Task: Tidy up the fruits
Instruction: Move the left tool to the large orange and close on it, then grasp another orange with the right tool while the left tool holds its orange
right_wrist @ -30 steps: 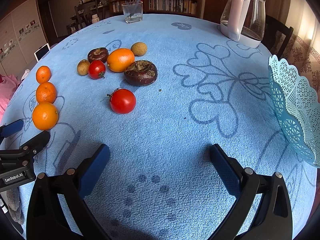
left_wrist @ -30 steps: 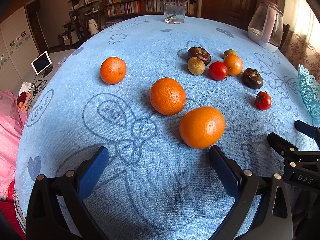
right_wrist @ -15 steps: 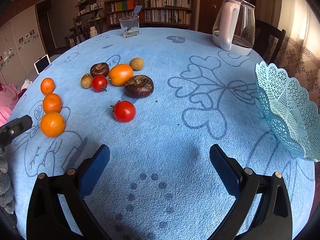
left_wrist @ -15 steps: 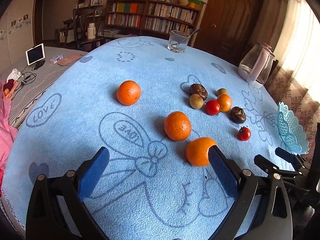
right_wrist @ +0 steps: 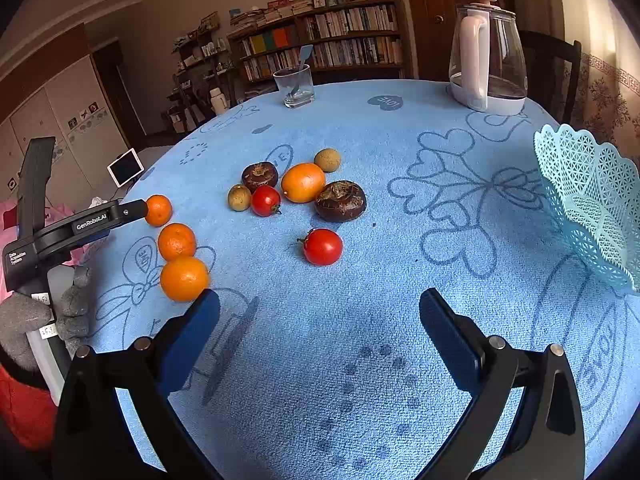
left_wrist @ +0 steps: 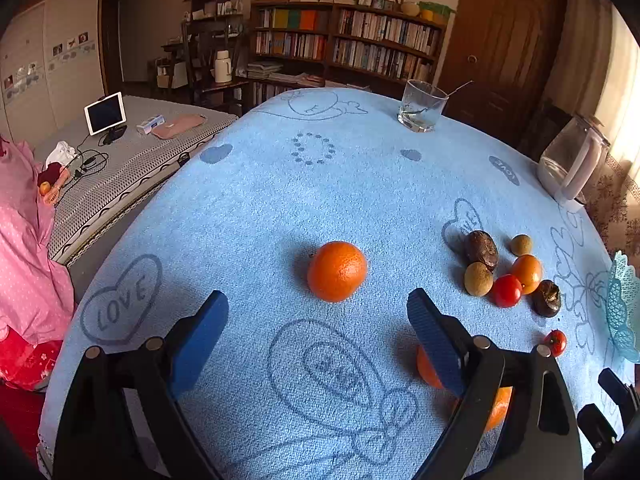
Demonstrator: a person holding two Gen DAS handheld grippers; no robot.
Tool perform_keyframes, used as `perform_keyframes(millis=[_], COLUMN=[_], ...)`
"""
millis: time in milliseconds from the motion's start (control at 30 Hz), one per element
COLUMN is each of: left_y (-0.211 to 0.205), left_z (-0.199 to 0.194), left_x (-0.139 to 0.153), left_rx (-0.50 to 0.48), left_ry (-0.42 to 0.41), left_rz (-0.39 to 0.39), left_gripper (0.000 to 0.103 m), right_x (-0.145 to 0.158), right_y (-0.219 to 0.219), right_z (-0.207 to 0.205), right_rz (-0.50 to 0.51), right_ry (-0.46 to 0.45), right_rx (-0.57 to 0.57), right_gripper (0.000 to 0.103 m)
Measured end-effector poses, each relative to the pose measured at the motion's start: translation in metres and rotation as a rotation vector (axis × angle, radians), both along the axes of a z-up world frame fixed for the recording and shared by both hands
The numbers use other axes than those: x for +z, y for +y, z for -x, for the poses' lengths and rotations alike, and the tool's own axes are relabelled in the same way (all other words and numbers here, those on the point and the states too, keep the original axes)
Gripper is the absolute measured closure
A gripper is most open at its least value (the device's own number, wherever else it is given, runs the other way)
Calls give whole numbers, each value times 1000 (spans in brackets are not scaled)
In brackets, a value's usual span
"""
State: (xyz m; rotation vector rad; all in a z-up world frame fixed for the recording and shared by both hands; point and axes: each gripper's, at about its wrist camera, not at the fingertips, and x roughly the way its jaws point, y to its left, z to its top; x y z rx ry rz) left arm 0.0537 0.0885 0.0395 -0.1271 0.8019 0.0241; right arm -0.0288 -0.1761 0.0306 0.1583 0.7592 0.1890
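- The left wrist camera sits on the left gripper (left_wrist: 316, 336) and looks down across the tabletop (left_wrist: 360, 184) toward the bookshelf (left_wrist: 344, 44).
- The right wrist camera looks down from farther right.
- Both see the fruit pile (right_wrist: 296, 188).

Over the blue towel-like tablecloth (left_wrist: 360, 184), the left gripper (left_wrist: 318, 316), its jaws just narrowing with nothing between them, frames one orange (left_wrist: 337, 271), while another orange (left_wrist: 427, 368) peeks behind its right finger (left_wrist: 434, 344).
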Motion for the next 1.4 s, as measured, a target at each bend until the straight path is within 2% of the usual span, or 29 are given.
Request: perform_keyframes(millis=[200,267,300,433,733,1033,1167,1267,1300,1400], left_y=[-4,-6,-6,-9,2,4,6,5,5,4], left_z=[-32,-41,-45,-48,-38,-34,-36,-36,-37,-37], left_x=[-15,-20,-23,-25,-22,-21,-22,-23,-23,-24], left_rx=[-5,-11,-12,-7,11,58,68,69,69,69], left_ry=[60,82,93,80,5,-20,-10,-5,-4,-1], left_rz=[4,9,13,-4,82,66,76,70,69,67], left_gripper=[36,49,52,64,65,65,65,65,65,65], right_x=[-1,-2,-2,0,1,-4,-14,-22,-25,-25], right_y=[7,10,11,16,46,89,102,109,110,113], right_z=[1,0,1,0,-2,-25,-41,-48,-49,-46], right_rz=[-4,-5,-5,-8,24,72,74,88,91,113], right_ry=[1,2,2,0,1,30,86,114,124,114], right_rx=[28,38,42,60,142,236,272,278,281,284], right_gripper=[2,2,2,2,2,3,25,30,34,42])
